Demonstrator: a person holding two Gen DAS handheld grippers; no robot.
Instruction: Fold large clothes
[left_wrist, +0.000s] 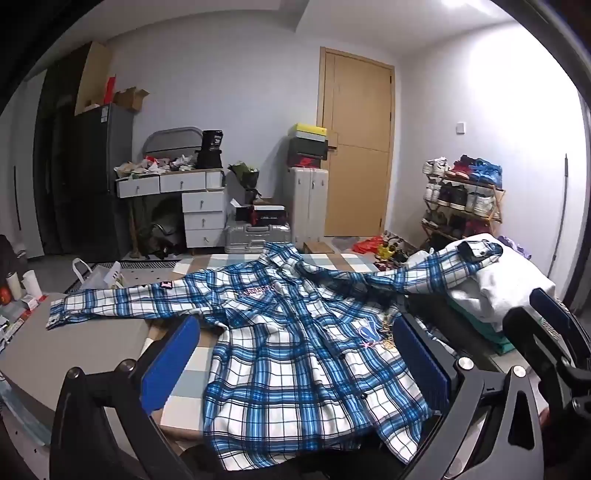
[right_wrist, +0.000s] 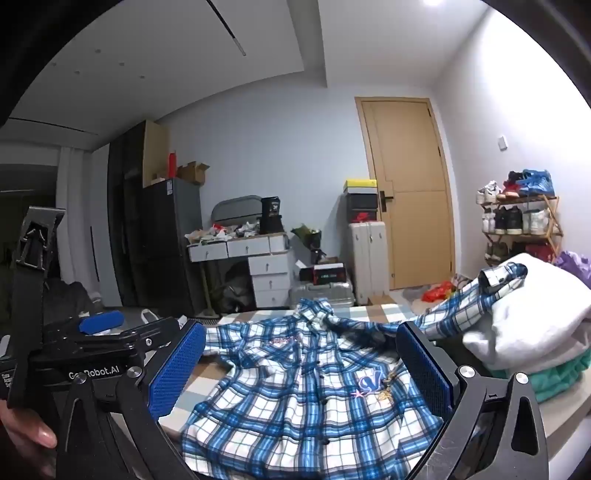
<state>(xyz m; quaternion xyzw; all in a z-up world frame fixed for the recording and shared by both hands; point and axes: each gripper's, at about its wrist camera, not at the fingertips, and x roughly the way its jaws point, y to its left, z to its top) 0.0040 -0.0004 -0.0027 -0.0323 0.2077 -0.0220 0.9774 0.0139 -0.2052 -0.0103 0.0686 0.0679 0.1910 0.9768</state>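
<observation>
A plaid shirt (left_wrist: 295, 354) lies spread face-up on the bed (left_wrist: 192, 373), one sleeve draped over a clothes pile (left_wrist: 506, 291); both grippers (left (left_wrist: 295, 354), right (right_wrist: 301, 373)) hover wide open, empty.

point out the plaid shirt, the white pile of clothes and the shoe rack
plaid shirt (left_wrist: 295, 350), left wrist view, on the front panel by the buttons
white pile of clothes (right_wrist: 532, 314), right wrist view, on the white top garment
shoe rack (left_wrist: 463, 199), left wrist view, on the middle shelf of shoes
</observation>
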